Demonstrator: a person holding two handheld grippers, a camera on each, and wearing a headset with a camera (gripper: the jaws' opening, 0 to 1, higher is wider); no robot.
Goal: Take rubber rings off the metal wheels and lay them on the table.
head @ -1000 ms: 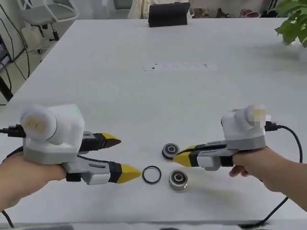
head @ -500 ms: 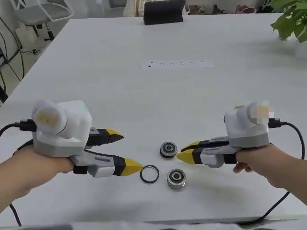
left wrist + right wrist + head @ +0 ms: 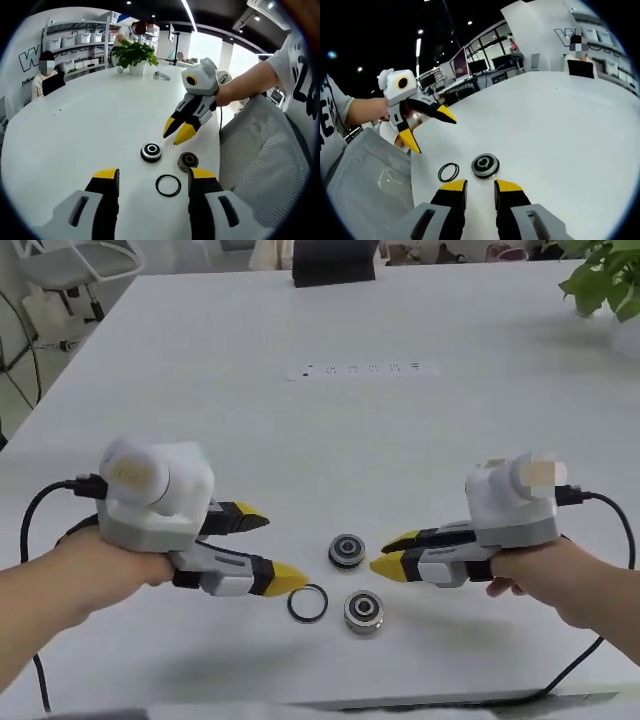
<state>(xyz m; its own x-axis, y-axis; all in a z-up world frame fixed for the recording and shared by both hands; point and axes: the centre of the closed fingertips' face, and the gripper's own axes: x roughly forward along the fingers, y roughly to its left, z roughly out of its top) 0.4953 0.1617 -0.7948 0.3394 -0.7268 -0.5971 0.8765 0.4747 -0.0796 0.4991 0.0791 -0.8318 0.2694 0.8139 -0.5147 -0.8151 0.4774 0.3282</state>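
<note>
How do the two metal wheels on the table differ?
The far wheel shows a dark outer band, apparently its rubber ring; the near wheel looks bare silver. The far wheel sits by the tips of the right gripper; the near wheel sits beside the loose ring. Both lie flat.

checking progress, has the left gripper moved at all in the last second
Yes. Judged against the loose rubber ring, which lies still on the table, the left gripper has moved right, closing in on the ring.
</note>
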